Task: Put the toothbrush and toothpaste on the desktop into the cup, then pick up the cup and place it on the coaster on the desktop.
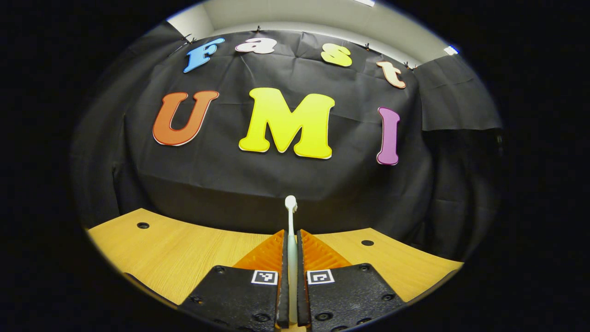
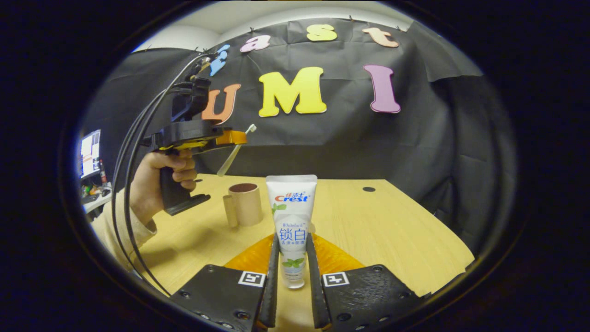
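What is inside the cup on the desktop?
In the right gripper view the cup shows only a dark rim and inner wall; nothing sticks out above it. Its bottom is hidden by the cup's own wall.

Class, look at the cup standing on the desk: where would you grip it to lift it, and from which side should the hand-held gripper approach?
Judging from the right gripper view, grip the cup across its straight upright wall, around mid-height. Come in level from the side away from its handle, which sticks out on the picture's left. The open top should stay free for the toothbrush and toothpaste.
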Demonstrator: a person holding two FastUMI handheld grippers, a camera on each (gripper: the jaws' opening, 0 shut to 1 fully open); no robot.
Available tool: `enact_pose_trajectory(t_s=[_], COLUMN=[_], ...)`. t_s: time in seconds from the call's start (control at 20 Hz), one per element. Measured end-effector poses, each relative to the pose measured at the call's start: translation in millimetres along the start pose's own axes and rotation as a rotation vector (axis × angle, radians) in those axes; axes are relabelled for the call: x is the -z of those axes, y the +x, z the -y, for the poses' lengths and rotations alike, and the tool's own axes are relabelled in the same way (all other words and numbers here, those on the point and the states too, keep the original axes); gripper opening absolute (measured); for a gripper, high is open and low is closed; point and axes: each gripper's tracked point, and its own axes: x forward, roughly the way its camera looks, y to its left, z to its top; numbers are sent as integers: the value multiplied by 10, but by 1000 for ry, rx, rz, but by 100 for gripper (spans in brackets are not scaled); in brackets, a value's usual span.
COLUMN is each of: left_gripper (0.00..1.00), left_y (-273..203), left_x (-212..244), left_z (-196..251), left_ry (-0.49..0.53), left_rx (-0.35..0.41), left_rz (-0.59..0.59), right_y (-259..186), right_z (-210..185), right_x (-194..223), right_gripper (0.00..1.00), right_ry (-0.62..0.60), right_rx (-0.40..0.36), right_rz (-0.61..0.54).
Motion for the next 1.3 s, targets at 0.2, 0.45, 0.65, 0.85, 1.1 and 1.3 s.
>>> enact_pose_trajectory(t_s=[0.2, 0.45, 0.65, 0.85, 1.1, 1.3], left_gripper=[10, 11, 11, 12, 13, 70], left_y=[102, 215, 259, 261, 162, -39], left_x=[122, 198, 359, 357, 349, 341], left_z=[-47, -122, -161, -162, -67, -7], left_ry=[-14, -12, -12, -9, -9, 47], left_rx=[6, -8, -13, -14, 14, 8], left_rz=[-16, -16, -52, -57, -82, -118], right_y=[65, 126, 144, 149, 134, 93], right_z=[22, 56, 65, 69, 70, 75], right_x=[8, 60, 69, 95, 87, 51], right_gripper=[33, 31, 33, 31, 33, 31], right_ry=[4, 13, 13, 11, 7, 9], right_rx=[-4, -1, 0, -1, 4, 18], right_rz=[-6, -16, -17, -20, -17, -12])
